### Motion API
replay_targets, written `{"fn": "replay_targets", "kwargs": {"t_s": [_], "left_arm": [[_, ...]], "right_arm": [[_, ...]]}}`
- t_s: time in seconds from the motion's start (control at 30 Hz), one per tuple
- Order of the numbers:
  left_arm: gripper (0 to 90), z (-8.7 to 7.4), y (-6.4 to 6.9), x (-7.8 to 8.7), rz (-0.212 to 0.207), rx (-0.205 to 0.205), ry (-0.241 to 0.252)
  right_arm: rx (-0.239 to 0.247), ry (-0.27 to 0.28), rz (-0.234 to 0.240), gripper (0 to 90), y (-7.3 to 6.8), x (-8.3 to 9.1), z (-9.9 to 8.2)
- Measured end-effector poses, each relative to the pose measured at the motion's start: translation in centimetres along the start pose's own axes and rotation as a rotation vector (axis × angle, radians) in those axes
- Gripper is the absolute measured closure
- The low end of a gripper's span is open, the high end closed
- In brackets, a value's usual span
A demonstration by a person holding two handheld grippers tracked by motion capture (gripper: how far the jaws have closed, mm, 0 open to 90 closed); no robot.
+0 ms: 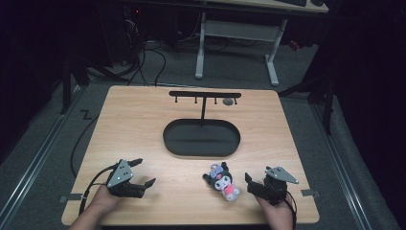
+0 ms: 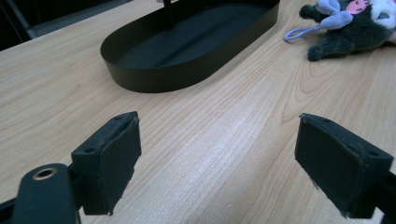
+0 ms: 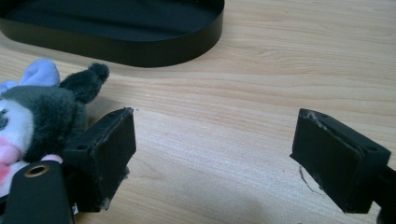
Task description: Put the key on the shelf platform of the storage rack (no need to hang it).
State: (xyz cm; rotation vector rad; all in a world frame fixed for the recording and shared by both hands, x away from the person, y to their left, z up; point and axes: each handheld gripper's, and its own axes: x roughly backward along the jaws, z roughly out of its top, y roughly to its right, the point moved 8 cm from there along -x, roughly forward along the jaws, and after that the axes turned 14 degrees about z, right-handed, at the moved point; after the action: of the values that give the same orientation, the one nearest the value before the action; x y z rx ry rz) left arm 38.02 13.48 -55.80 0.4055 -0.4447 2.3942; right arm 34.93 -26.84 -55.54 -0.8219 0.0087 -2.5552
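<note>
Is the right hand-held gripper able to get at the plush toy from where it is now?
Probably yes. The right hand-held gripper is open beside the plush toy, with bare table between them and nothing in the way; the toy lies just outside its jaws.

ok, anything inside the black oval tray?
Nothing loose lies in the black oval metal tray. A thin black post rises from its back part, carrying a bar of hooks. The near wall hides a strip of the floor in the high view.

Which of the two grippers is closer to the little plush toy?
The right gripper: the plush toy lies just beside it, while the left gripper sits farther away.
</note>
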Motion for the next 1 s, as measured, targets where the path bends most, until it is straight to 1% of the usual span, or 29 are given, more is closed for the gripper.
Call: {"fn": "replay_targets", "kwargs": {"t_s": [0.1,0.2,0.37,0.43,0.53,0.63,0.73,0.8,0.9,1.0], "left_arm": [[15.4,0.0,-0.01,-0.01,0.0,0.0,-0.001],[15.4,-0.01,0.01,0.0,0.0,-0.001,-0.001],[15.4,-0.03,0.02,0.01,0.001,-0.003,-0.003],[15.4,-0.04,0.04,0.02,0.0,-0.003,-0.004],[15.4,-0.04,0.05,0.01,0.001,-0.003,-0.004],[15.4,-0.05,0.05,0.0,0.003,-0.003,-0.005],[15.4,-0.06,0.06,0.0,0.003,-0.005,-0.006],[15.4,-0.07,0.06,0.01,0.002,-0.004,-0.006],[15.4,-0.07,0.07,0.05,0.002,-0.007,-0.004],[15.4,-0.06,0.05,0.07,0.002,-0.01,-0.001]], "right_arm": [[0.007,-0.017,0.003,13.5,-0.18,-0.03,-0.05],[0.007,-0.054,-0.001,13.5,-0.27,-0.01,-0.17],[0.012,-0.086,-0.003,13.5,-0.36,0.17,-0.23],[0.004,-0.1,-0.006,13.5,-0.38,0.24,-0.29],[-0.012,-0.135,-0.006,13.6,-0.42,0.33,-0.43],[-0.026,-0.151,0.001,13.5,-0.49,0.41,-0.27],[-0.025,-0.16,0.012,14.0,-0.54,0.46,0.08],[-0.029,-0.164,0.015,14.3,-0.53,0.36,0.27],[-0.03,-0.192,0.019,14.6,-0.41,-0.04,0.34],[-0.049,-0.215,0.026,14.8,-0.25,-0.5,0.17]]}}
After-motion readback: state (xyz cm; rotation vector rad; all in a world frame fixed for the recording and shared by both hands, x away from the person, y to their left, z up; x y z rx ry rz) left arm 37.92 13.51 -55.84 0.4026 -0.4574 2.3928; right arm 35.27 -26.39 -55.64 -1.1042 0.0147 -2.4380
